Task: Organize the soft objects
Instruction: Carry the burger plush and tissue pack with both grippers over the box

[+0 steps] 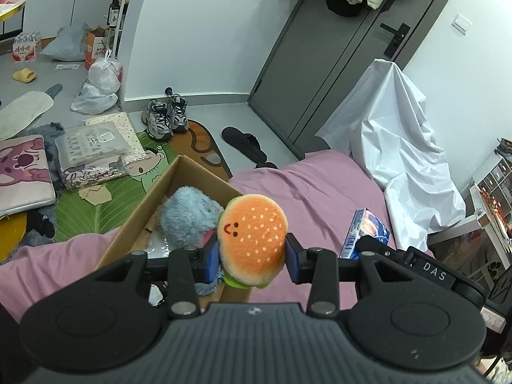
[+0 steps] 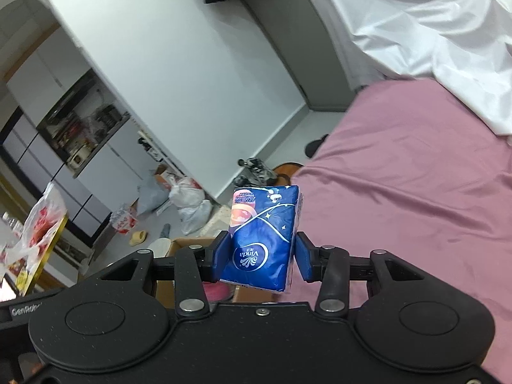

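Note:
My left gripper (image 1: 252, 257) is shut on an orange burger plush (image 1: 252, 236) with a smiling face, held above the right edge of an open cardboard box (image 1: 179, 176) on the pink bed. A fluffy grey-blue plush (image 1: 188, 217) lies inside the box. My right gripper (image 2: 262, 257) is shut on a blue Vinda tissue pack (image 2: 265, 236), held above the bed's left edge. That pack (image 1: 364, 232) and the right gripper's body also show in the left wrist view, to the right of the burger. A corner of the box (image 2: 188, 244) shows below the right gripper.
The pink bed sheet (image 2: 416, 192) spreads right. A white sheet (image 1: 400, 147) drapes over furniture behind the bed. On the floor lie sneakers (image 1: 166, 118), a black slipper (image 1: 243, 144), packaged bedding (image 1: 92, 150), plastic bags (image 1: 99, 86) and a leaf-print mat (image 1: 89, 204). A grey door (image 1: 326, 48) stands behind.

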`<state>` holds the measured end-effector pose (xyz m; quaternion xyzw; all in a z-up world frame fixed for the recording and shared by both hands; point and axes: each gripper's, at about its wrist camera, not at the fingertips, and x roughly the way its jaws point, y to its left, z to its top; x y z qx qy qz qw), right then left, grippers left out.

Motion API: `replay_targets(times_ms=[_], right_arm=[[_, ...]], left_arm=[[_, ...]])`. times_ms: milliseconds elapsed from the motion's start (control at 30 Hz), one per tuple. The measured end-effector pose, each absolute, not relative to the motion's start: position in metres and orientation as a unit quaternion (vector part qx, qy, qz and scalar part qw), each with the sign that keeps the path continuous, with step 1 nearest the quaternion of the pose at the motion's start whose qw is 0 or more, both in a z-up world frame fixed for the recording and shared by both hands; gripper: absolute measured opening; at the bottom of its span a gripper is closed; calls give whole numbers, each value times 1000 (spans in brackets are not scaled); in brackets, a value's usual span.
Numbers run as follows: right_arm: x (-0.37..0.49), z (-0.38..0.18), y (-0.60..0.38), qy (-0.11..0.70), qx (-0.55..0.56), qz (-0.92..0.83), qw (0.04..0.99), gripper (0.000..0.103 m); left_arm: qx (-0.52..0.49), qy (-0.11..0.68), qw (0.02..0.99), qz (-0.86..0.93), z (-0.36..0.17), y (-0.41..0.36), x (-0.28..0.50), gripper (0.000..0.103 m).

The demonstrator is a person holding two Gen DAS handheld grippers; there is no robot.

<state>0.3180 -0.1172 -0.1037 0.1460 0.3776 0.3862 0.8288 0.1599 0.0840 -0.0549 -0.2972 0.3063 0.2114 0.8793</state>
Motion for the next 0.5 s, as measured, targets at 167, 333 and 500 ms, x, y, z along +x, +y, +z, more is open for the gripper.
replay_targets(times_ms=[167, 333, 500], right_arm=[[311, -99, -104, 371, 136, 407, 824, 42], [305, -96, -92, 365, 125, 419, 822, 42], [299, -95, -80, 364, 113, 425, 821, 42]], left_arm=[[-302, 303, 880, 206, -56, 92, 154, 40], [-309, 309, 877, 200, -65, 101, 151, 40], [-322, 317, 870, 199, -78, 111, 151, 40]])
